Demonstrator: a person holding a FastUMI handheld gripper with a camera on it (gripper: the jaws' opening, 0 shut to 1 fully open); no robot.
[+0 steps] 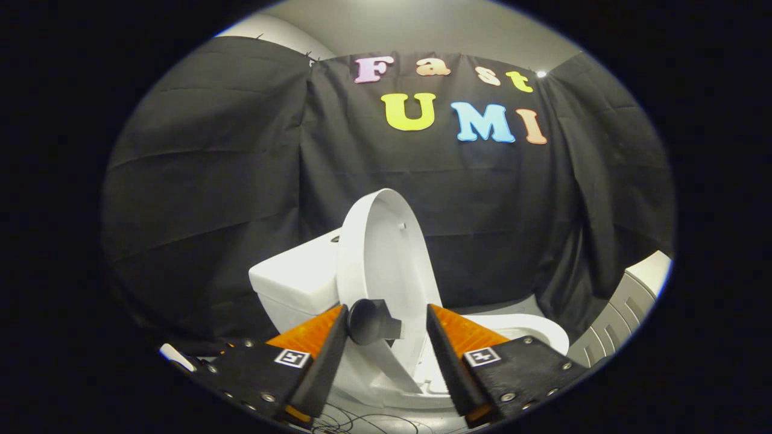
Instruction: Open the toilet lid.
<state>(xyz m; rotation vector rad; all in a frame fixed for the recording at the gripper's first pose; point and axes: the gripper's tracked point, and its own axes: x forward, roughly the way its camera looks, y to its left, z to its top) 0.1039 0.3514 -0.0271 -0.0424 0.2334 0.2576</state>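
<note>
Hand-held gripper (386,325) stood with its fingers spread apart, gripping nothing. Just beyond them sat the white toilet (295,283), its rigid lid (380,253) already raised nearly upright against the tank. That lid looked smooth, slippery, hard plastic, hinged and light. A small dark knob (369,321) on its rim, beside one finger, seemed the best hold.

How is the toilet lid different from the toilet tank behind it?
The toilet lid is thin, rounded and raised, standing nearly upright; the toilet tank is a thick, boxy block sitting flat. The lid has a dark knob fixed to its lower part, just ahead of the open gripper; the tank shows none. The lid stands between the fingers, the tank beyond the left one. Both are glossy white.
</note>
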